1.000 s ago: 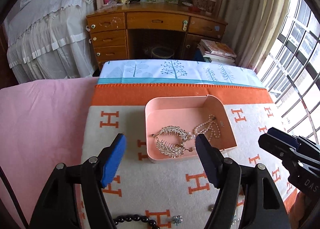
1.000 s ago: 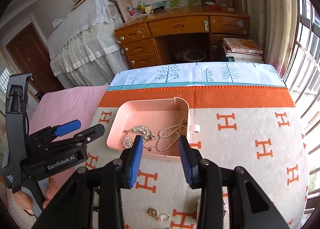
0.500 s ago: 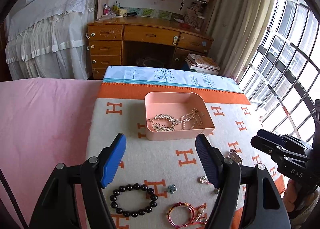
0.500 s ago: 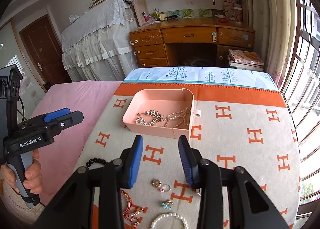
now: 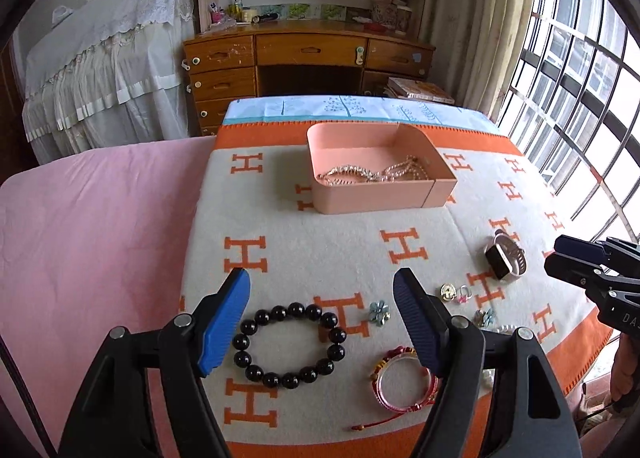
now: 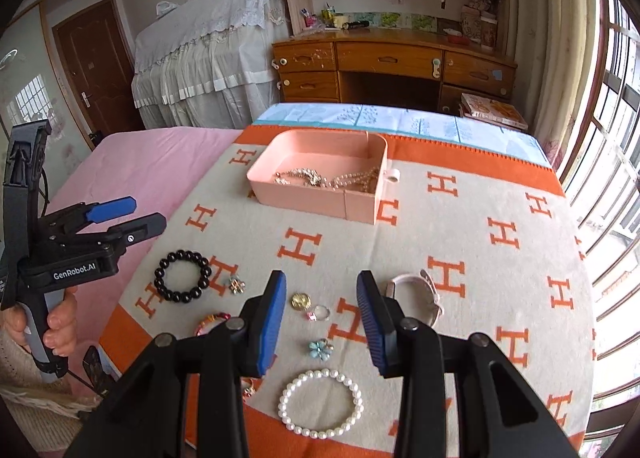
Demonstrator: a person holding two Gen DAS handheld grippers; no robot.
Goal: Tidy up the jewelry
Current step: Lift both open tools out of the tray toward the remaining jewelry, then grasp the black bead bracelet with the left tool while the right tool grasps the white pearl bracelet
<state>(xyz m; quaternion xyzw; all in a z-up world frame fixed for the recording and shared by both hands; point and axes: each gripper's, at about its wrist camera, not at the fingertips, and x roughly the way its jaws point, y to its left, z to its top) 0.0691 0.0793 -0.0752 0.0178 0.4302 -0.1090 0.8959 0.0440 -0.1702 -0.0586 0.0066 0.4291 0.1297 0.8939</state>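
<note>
A pink tray (image 5: pixel 400 197) (image 6: pixel 316 197) sits on the orange-and-white H blanket (image 5: pixel 340 250) and holds silver and pearl necklaces (image 5: pixel 376 174) (image 6: pixel 328 179). Loose jewelry lies nearer: a black bead bracelet (image 5: pixel 290 340) (image 6: pixel 183 276), a red bangle (image 5: pixel 402 384), a pearl bracelet (image 6: pixel 321 402), a watch (image 5: pixel 505 260) (image 6: pixel 416 294), a gold coin charm (image 6: pixel 301 301), a ring (image 6: pixel 320 313) and flower charms (image 5: pixel 379 312) (image 6: pixel 320 348). My left gripper (image 5: pixel 322 318) is open above the black bracelet. My right gripper (image 6: pixel 322 318) is open above the ring and charms.
A pink bedsheet (image 5: pixel 92 242) lies left of the blanket. A wooden desk (image 5: pixel 304 57) and a white-draped piece of furniture (image 5: pixel 104 69) stand beyond the bed. Windows (image 5: pixel 580 97) line the right side. The blanket's near edge (image 6: pixel 280 434) is close below my right gripper.
Both grippers have pulled back from the tray toward the near edge. The loose jewelry has come into view beneath them. The right jaws have opened wider.
</note>
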